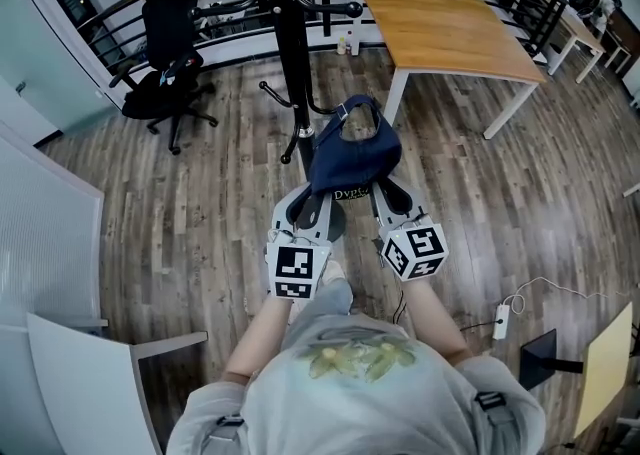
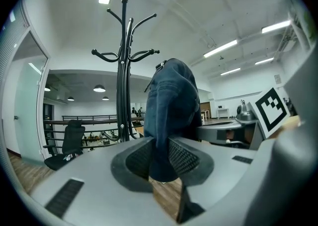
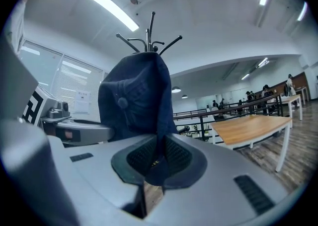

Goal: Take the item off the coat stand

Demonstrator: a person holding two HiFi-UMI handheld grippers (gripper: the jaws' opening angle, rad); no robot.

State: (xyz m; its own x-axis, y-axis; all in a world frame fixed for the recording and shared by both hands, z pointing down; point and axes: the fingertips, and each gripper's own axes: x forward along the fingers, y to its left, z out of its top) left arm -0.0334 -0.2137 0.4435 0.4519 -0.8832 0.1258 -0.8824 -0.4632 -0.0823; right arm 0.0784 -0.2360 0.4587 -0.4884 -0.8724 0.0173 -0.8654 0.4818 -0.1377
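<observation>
A dark blue denim cap [image 1: 352,155] hangs in the air between both grippers, clear of the black coat stand [image 1: 290,43]. My left gripper [image 1: 322,205] is shut on the cap's brim; in the left gripper view the blue cloth [image 2: 168,120] is pinched between the ribbed pads [image 2: 183,156], with the coat stand [image 2: 123,71] behind it. My right gripper [image 1: 378,195] is shut on the other side of the cap [image 3: 136,98], whose fabric sits between its pads [image 3: 175,154]. The stand's hooks [image 3: 149,38] show above the cap.
A wooden table with white legs [image 1: 450,28] stands to the right of the stand. A black office chair [image 1: 168,43] is at the left, near a black railing [image 1: 120,23]. A grey partition [image 1: 45,243] is at the lower left, a power strip [image 1: 502,321] on the floor at right.
</observation>
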